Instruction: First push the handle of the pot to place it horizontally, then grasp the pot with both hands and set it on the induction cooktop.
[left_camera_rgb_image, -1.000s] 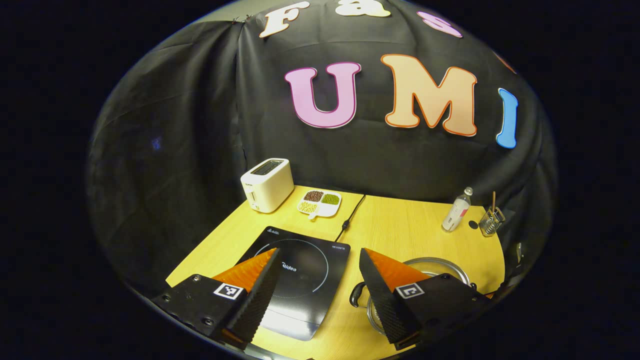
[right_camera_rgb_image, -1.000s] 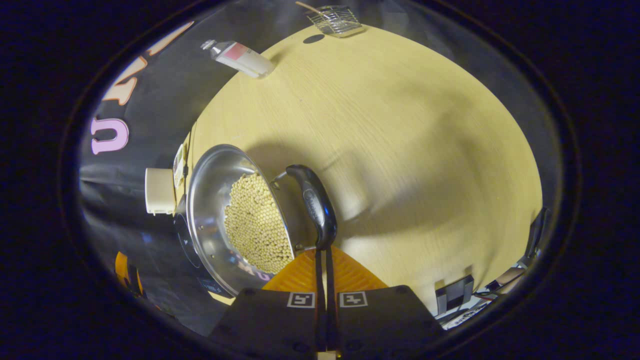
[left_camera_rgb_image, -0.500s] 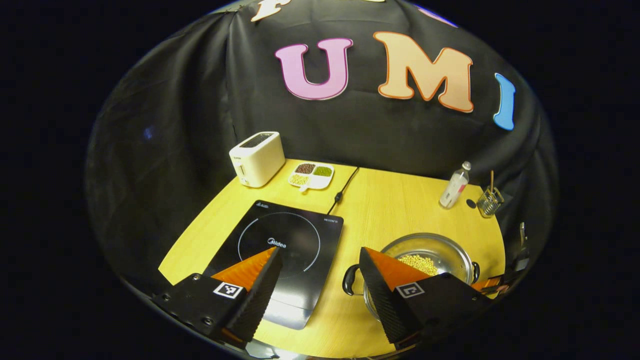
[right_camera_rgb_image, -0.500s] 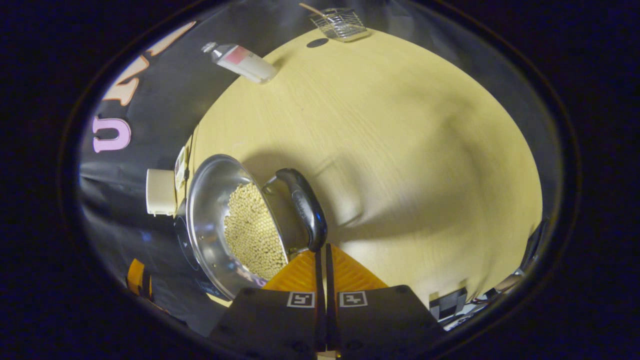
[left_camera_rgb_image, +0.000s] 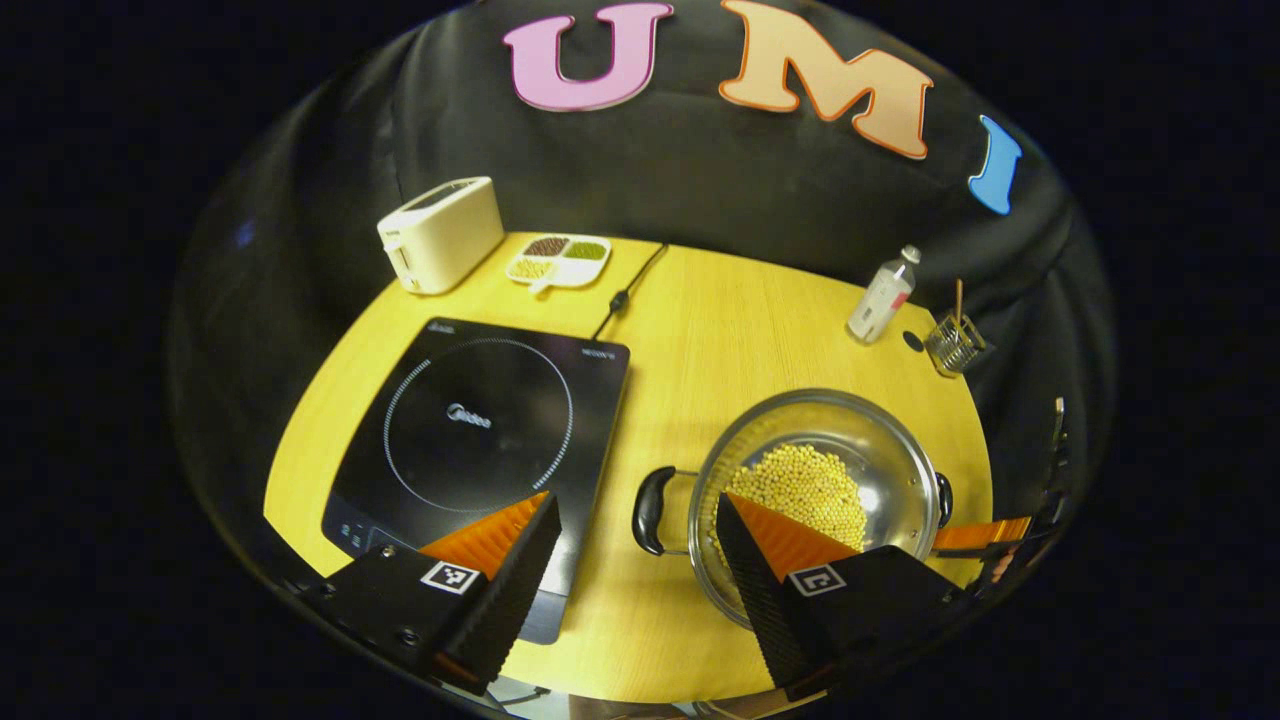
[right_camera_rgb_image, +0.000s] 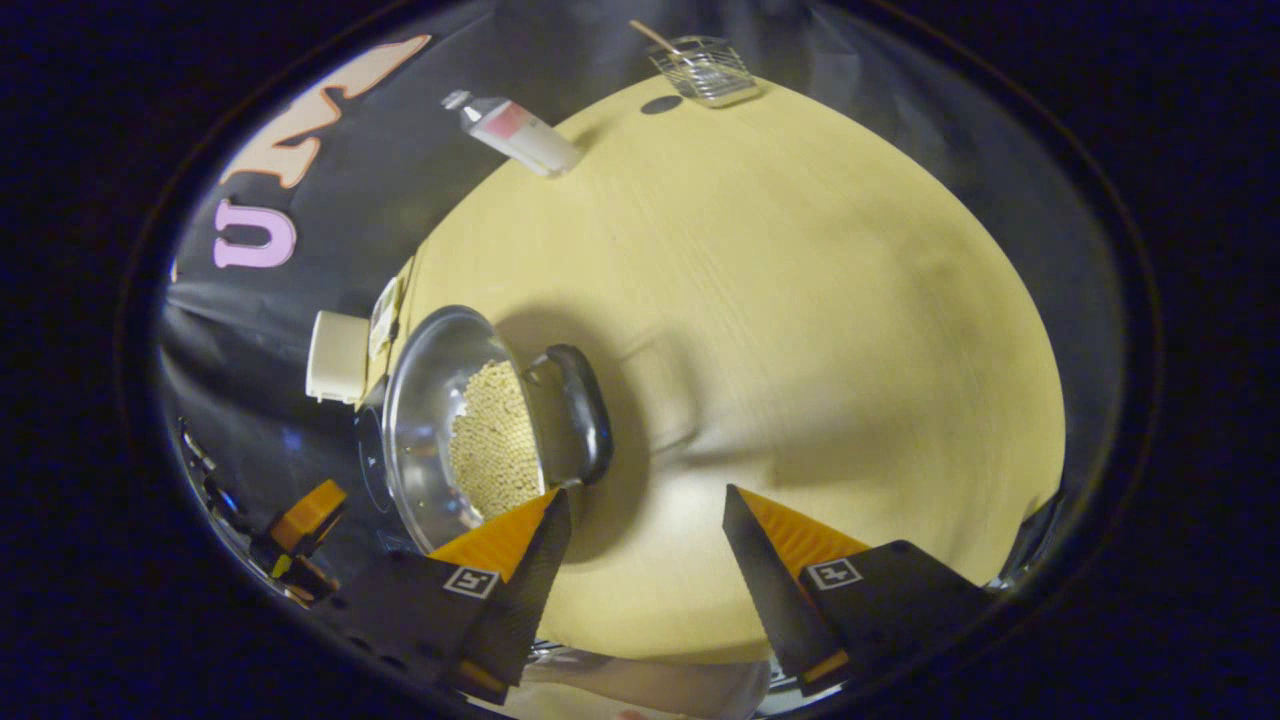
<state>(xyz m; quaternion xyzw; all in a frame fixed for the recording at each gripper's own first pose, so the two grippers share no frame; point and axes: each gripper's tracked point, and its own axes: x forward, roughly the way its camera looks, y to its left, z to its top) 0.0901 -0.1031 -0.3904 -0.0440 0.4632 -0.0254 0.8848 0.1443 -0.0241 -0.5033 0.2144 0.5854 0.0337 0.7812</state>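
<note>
Two hand-held grippers show here, and both stand wide open with nothing between their fingers. The left hand-held gripper hangs above the near edge of the surface, one finger over the cooktop's near corner, the other over the pot's near rim. The right hand-held gripper sits low beside the pot, its fingers spread, one finger tip just beside the pot's black handle; whether it touches is hard to tell from this angle. In the left gripper view its orange finger pokes in at the pot's far side.

The pot stands upright on the surface, to the right of the cooktop and apart from it. It is steel, holds a heap of pale beans, and carries a black loop handle on each side; the one toward the cooktop lies flat, level with the rim.

Along the back of the surface stand a toaster and a divided dish of grains, with a cord running from the wall toward the cooktop. At the far right are a bottle and a wire basket with a stick in it.
</note>
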